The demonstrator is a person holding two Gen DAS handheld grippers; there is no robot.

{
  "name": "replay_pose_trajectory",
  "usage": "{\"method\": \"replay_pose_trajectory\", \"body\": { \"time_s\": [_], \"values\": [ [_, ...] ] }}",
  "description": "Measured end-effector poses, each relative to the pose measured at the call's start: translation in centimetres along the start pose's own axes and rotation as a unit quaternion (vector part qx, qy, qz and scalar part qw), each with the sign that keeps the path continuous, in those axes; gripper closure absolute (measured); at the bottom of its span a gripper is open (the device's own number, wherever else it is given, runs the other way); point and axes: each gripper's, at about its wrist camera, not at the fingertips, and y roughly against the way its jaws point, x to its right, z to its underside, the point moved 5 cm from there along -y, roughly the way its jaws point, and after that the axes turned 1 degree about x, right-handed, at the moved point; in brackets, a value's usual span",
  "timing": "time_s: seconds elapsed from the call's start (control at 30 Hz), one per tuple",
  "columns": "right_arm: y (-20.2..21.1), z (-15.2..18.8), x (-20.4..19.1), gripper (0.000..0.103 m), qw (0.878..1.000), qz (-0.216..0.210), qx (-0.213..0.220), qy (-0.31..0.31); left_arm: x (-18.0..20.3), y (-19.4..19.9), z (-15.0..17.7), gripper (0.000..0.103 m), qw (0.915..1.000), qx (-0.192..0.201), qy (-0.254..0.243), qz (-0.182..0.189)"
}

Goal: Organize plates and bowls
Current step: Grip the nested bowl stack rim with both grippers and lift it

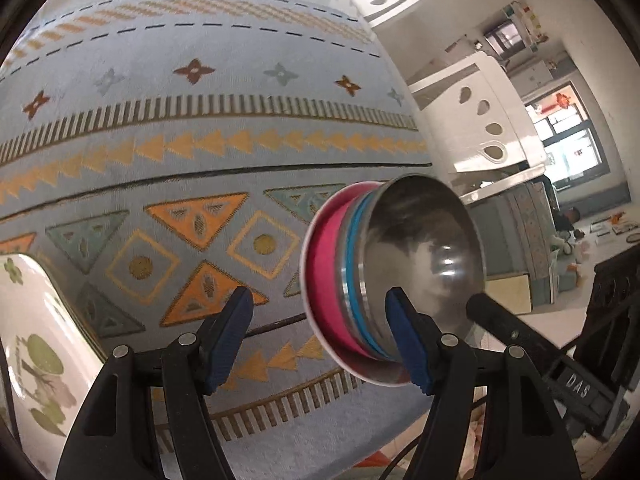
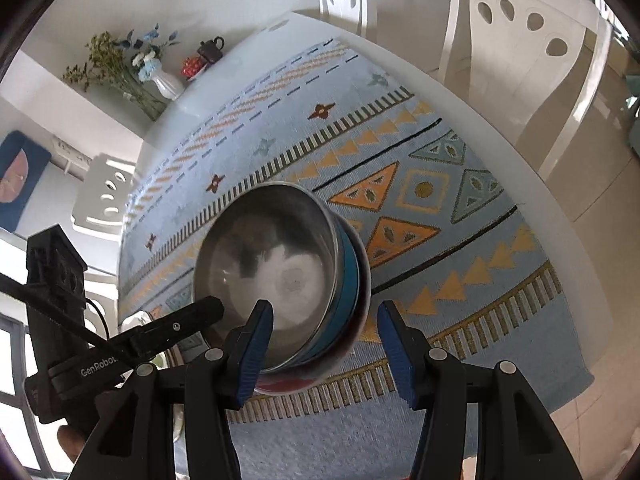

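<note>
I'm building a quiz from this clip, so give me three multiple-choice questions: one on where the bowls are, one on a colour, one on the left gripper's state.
1. The bowl stack stands on: A a chair; B the patterned cloth; C a plate.
2. Its outermost bowl is: A pink; B green; C yellow.
3. The left gripper is: A shut on a spoon; B open; C shut on a plate.
B, cloth lies beneath; A, pink outer wall; B, fingers stand apart.

Nested bowl stack (image 2: 280,280) on tablecloth (image 2: 460,320) near table's front edge, plate (image 1: 36,340) left of it, vase (image 2: 166,82) and teapot (image 2: 212,50) at far edge, chairs (image 2: 520,60) behind and right of table.
</note>
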Motion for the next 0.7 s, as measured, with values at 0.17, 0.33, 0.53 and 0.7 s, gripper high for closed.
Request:
{"method": "replay_pose_trajectory", "body": {
  "time_s": [0.17, 0.33, 0.53, 0.7],
  "values": [
    [0.1, -1.9, -0.5, 0.050, 0.999, -0.036, -0.005, 0.010, 0.7, 1.0, -0.1, 0.037, 0.9998, 0.019, 0.007, -0.006],
    [-0.3, -3.3, -0.8, 0.051, 0.997, -0.051, -0.050, 0.039, 1.2, 3.1, 0.3, 0.036, 0.9973, 0.045, 0.056, 0.015],
    [-1.3, -4.6, 0.0, 0.050, 0.989, -0.073, -0.111, 0.060, 0.7, 3.0, 0.7, 0.036, 0.9903, 0.075, 0.117, -0.010],
    [-3.3, -4.4, 0.7, 0.050, 0.983, -0.062, -0.147, 0.085, 0.0, 1.1, 1.9, 0.036, 0.9833, 0.072, 0.166, -0.023]
  ]
}}
